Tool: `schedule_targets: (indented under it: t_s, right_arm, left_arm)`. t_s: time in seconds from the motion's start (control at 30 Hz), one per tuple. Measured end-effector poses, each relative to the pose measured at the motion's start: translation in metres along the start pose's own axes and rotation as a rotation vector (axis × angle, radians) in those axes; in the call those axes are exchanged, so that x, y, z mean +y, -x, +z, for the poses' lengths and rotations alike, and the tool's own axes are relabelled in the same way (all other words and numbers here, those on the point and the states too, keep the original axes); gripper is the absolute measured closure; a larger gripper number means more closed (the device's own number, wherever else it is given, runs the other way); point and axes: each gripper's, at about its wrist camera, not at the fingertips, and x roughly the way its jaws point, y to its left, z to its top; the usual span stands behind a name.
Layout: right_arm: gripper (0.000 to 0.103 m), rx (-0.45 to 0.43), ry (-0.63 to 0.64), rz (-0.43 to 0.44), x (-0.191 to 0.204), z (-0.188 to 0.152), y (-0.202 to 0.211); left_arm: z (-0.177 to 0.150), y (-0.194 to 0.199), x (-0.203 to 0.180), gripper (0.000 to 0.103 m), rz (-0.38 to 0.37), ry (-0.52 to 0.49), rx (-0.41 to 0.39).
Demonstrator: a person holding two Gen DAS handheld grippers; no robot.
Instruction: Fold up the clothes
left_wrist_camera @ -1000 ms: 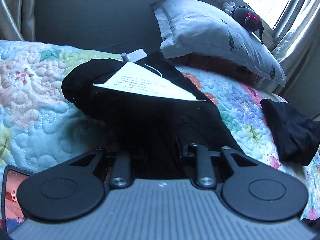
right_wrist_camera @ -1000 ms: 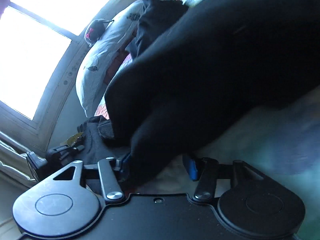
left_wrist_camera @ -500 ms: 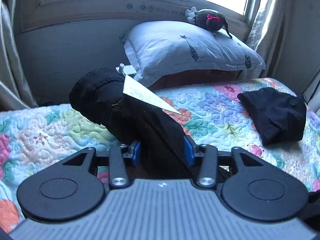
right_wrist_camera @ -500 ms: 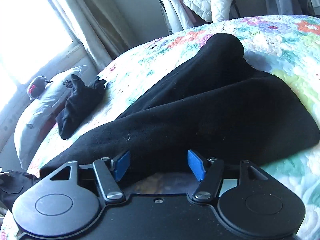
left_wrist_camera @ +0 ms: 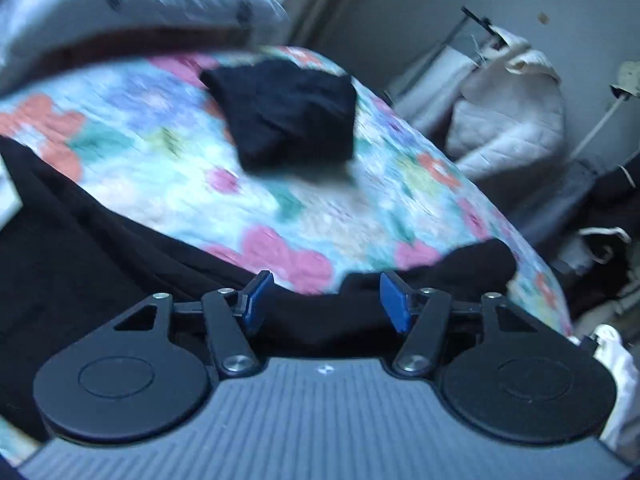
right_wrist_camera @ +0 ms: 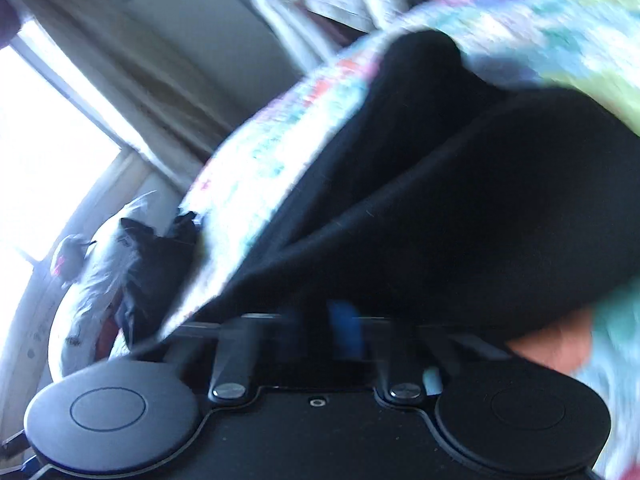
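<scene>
A long black garment (left_wrist_camera: 80,264) lies on the floral quilt (left_wrist_camera: 168,184). It also fills the right wrist view (right_wrist_camera: 500,208). My left gripper (left_wrist_camera: 322,300) is open, its blue pads (left_wrist_camera: 256,300) wide apart over the garment's edge. My right gripper (right_wrist_camera: 320,320) looks shut on the garment's edge, though the view is blurred. A second, folded black garment (left_wrist_camera: 288,120) lies further up the quilt, near the pillow (left_wrist_camera: 120,8).
A white quilted jacket (left_wrist_camera: 508,112) hangs on a rack beyond the bed's right side. In the right wrist view the window (right_wrist_camera: 40,168), a pillow (right_wrist_camera: 92,288) and a dark plush toy (right_wrist_camera: 68,256) are at the left.
My left gripper has opened and let go of the black garment, and swung right. My right gripper has closed on the garment's edge and tilted.
</scene>
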Motion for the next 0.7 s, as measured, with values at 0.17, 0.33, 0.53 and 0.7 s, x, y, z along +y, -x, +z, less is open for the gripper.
schedule_targets:
  t_s: [0.17, 0.33, 0.53, 0.7]
  right_arm:
    - [0.101, -0.062, 0.218, 0.035, 0.038, 0.028, 0.017]
    - [0.060, 0.047, 0.278, -0.032, 0.055, 0.031, 0.024]
    - [0.022, 0.196, 0.767, -0.236, 0.049, -0.033, 0.043]
    - [0.022, 0.196, 0.788, -0.386, 0.027, -0.027, 0.013]
  left_arm:
    - [-0.030, -0.067, -0.032, 0.043, 0.006, -0.102, 0.085]
    - [-0.034, -0.092, -0.060, 0.032, -0.003, -0.208, 0.121]
    - [-0.021, -0.125, -0.097, 0.031, -0.019, -0.341, 0.145]
    - [-0.025, -0.140, -0.118, 0.031, -0.007, -0.445, 0.166]
